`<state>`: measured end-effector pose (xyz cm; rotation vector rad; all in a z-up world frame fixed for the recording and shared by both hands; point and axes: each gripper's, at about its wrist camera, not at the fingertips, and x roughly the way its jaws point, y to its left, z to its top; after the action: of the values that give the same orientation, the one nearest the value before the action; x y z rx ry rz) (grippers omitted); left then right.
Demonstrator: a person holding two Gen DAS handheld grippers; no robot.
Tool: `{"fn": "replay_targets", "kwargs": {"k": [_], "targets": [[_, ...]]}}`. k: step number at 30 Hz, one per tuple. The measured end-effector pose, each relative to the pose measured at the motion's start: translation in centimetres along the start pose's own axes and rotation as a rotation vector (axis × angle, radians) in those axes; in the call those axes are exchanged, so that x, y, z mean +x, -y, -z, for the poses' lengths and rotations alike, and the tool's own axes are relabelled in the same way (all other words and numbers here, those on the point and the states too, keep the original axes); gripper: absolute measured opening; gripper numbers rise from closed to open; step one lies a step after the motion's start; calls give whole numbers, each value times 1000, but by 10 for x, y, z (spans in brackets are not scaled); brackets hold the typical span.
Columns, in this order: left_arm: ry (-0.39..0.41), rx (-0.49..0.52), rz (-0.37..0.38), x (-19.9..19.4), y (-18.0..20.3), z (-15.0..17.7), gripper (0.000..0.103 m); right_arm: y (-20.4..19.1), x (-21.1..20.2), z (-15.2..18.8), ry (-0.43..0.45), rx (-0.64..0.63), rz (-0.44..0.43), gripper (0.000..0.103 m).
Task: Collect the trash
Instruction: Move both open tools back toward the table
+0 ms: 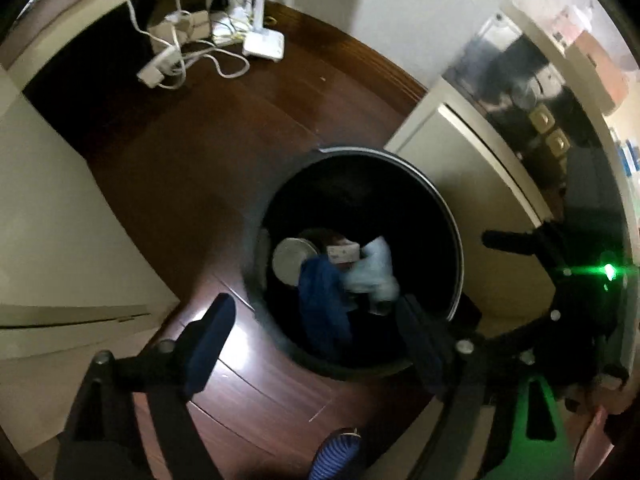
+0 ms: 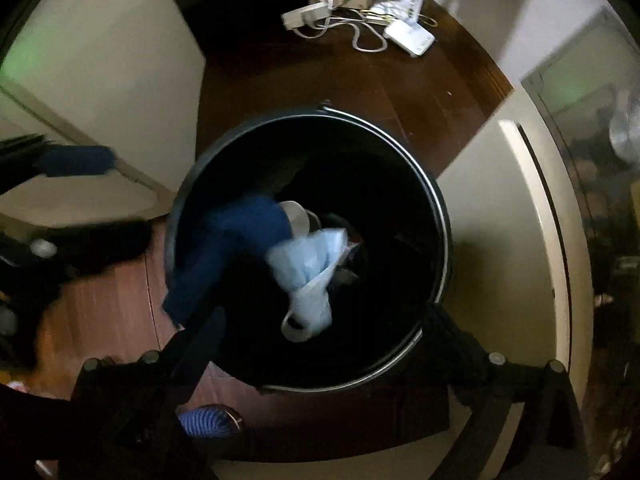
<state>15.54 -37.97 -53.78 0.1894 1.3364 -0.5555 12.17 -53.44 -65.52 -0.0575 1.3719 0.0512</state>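
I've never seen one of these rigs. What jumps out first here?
A big round black bin on the dark wood floor fills the middle of both views, seen from above. Inside it, a pale blue face mask stands out beside a dark blue cloth. Farther back, a tangle of white cables lies on the floor.
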Motion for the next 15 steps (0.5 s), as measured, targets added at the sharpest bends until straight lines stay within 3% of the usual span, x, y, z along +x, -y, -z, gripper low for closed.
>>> {"fn": "replay_targets", "kwargs": {"k": [6, 12, 15], "targets": [[130, 59, -54, -52, 14, 12, 91, -15, -41, 5, 72, 40, 39, 100], [315, 37, -97, -128, 13, 37, 91, -23, -135, 0, 274, 159, 61, 100], [379, 17, -123, -165, 6, 53, 91, -37, -169, -1, 322, 153, 84, 100]]}}
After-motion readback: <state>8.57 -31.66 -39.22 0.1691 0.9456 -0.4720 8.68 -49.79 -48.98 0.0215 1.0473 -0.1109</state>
